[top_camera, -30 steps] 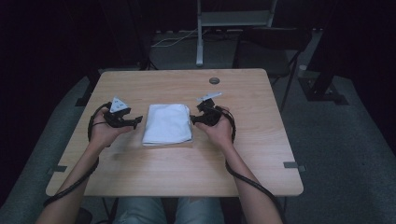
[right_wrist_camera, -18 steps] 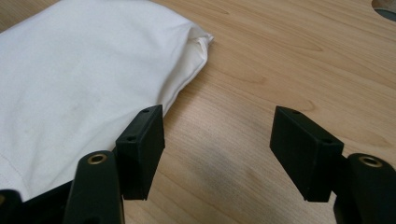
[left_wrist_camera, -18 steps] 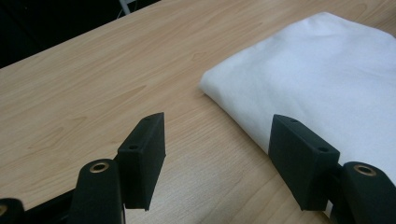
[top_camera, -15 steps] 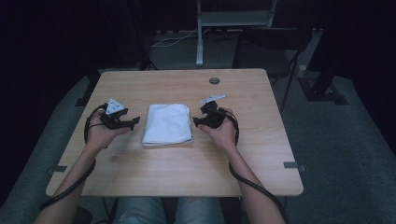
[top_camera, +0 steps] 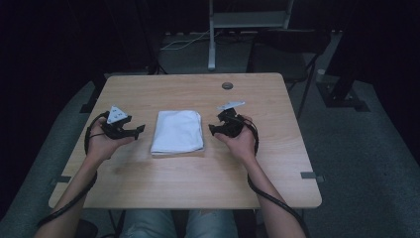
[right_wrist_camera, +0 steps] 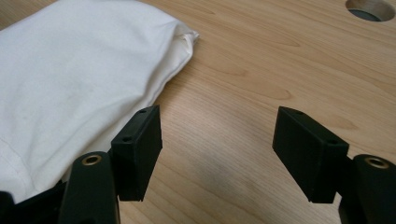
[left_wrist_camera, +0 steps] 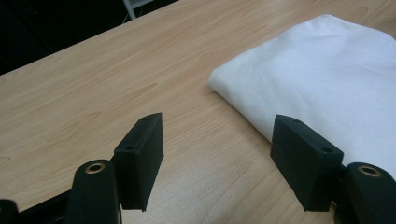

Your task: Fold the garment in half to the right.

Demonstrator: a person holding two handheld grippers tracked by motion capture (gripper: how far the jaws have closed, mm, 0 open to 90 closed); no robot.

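A folded white cloth (top_camera: 177, 131) lies flat on the wooden table (top_camera: 198, 168), between the left gripper (top_camera: 140, 130) and right gripper (top_camera: 212, 130). Both have just been opening; their jaws stand apart, nothing between them.

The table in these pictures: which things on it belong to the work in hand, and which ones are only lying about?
Part of the work:
- folded white cloth, flat between the two grippers
- left gripper, jaws open, beside the cloth's left edge, apart from it
- right gripper, jaws open, beside its right edge

Only lying about:
- round cable hole in the table
- chair beyond the far edge
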